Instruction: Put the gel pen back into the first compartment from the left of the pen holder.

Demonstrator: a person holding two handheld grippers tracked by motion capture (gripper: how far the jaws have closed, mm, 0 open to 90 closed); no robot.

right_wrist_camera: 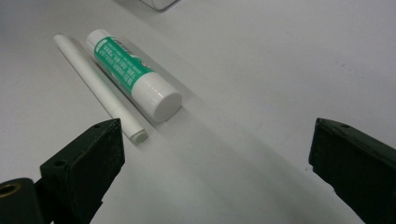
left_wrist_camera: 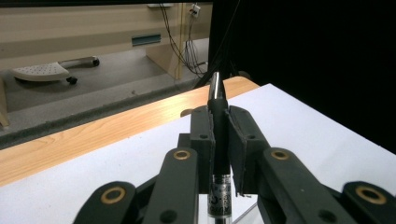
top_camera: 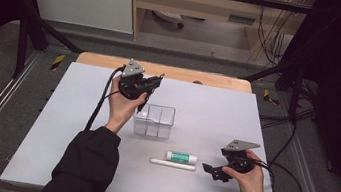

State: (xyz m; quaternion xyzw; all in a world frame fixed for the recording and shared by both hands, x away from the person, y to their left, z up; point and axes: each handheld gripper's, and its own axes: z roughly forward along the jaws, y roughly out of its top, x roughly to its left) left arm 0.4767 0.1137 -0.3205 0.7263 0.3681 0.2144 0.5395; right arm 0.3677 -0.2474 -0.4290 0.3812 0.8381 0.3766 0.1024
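My left gripper (top_camera: 152, 84) is raised over the far side of the table, just beyond the clear plastic box (top_camera: 154, 121). In the left gripper view its jaws are shut on a black pen (left_wrist_camera: 218, 140), whose tip sticks up past the pads. A green-and-white glue stick (top_camera: 181, 157) and a thin white stick (top_camera: 172, 164) lie side by side on the white table top. My right gripper (top_camera: 211, 171) rests low, just right of them, open. In the right gripper view the glue stick (right_wrist_camera: 132, 73) and the white stick (right_wrist_camera: 100, 88) lie ahead of the left jaw.
The white sheet (top_camera: 78, 128) covers the table, with a wooden strip (top_camera: 98, 59) along the far edge. Black cables (top_camera: 283, 182) trail off the right side. Beyond the table stand a cabinet and a floor of grey carpet.
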